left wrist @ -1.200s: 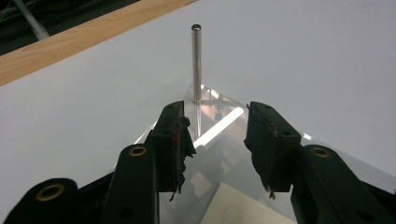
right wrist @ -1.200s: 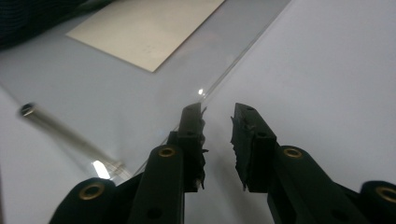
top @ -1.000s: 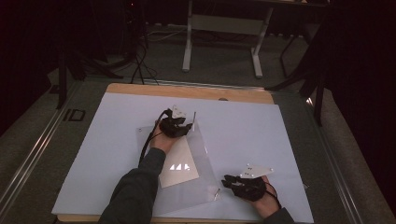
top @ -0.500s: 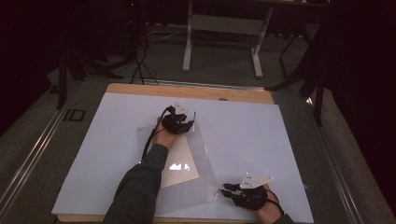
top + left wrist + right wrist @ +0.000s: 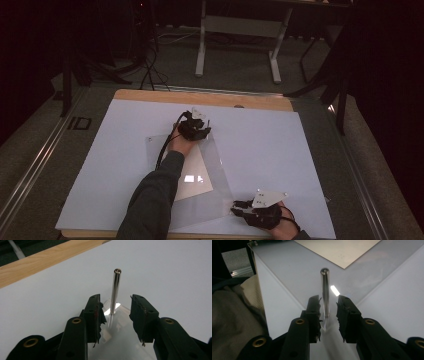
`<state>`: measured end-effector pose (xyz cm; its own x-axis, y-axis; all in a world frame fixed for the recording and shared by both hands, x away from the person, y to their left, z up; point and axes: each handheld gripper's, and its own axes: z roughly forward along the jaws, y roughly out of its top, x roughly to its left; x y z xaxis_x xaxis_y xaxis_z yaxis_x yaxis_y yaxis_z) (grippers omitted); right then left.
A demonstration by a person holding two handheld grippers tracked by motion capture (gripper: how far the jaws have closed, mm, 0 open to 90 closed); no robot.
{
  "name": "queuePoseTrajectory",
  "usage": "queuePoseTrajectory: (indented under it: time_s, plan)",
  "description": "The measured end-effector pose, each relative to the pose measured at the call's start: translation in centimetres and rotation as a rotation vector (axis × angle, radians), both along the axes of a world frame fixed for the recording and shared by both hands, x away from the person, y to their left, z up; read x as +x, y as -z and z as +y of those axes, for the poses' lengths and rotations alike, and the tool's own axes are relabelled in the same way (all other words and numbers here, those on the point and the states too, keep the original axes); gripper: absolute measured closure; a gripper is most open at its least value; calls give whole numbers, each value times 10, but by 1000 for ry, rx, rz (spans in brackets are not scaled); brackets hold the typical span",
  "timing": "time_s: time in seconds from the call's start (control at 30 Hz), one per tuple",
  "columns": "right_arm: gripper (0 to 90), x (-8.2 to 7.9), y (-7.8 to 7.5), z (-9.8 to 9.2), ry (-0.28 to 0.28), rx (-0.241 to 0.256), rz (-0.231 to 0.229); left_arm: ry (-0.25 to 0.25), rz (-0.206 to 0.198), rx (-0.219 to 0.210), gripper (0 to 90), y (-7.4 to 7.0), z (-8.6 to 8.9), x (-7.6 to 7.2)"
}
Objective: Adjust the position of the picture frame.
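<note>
The left gripper (image 5: 115,312) sits at the far corner of a clear plastic sleeve (image 5: 220,172), jaws apart with nothing clamped; a shiny metal rod (image 5: 115,290) stands up between them. The right gripper (image 5: 328,315) is at the sleeve's near right corner, jaws narrowly parted around a like rod (image 5: 325,290), gripping nothing that I can see. The sleeve lies flat on the white table (image 5: 310,150) with a sheet of paper (image 5: 195,175) inside it. The step looks like taking hold of opposite corners: each jaw should slide low under the thin edge and close squarely, since slick film slips easily. The person's left forearm (image 5: 152,195) lies across the sleeve and could pin it. The wooden edge (image 5: 200,96) beyond is well apart.
</note>
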<state>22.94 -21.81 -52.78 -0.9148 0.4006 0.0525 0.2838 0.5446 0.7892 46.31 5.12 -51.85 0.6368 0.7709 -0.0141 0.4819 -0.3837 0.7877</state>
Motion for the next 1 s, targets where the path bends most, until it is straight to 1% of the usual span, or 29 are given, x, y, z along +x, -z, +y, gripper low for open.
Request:
queuePoseTrajectory:
  time_s: [0.1,0.17,0.23,0.27,0.3,0.37,0.5,0.67,0.7,0.77,0.87,1.0]
  plan:
    - [760,1,1,6,7,-4,-6,3,11,14,636,3,-3,3]
    - [783,1,2,10,9,-4,-12,13,23,5,665,4,-5,6]
    - [801,1,2,12,15,1,-17,31,38,6,708,5,-8,9]
    - [812,0,1,12,17,0,-18,27,33,19,716,6,-10,10]
    - [824,0,1,14,19,2,-22,20,35,21,732,6,-11,11]
    - [828,-1,1,15,23,-4,-37,17,42,13,754,8,-11,14]
    - [825,-2,3,16,35,9,-33,19,47,25,758,9,-14,20]
    - [823,-2,5,19,59,14,-29,12,59,21,806,11,-14,25]
    - [824,-2,5,19,63,21,-29,16,62,24,812,12,-15,26]
    - [824,-3,6,20,73,26,-26,19,57,24,814,13,-16,27]
    - [826,-3,6,20,87,34,-20,31,48,48,827,12,-17,28]
    - [830,-2,5,20,100,42,6,43,38,67,844,11,-18,27]
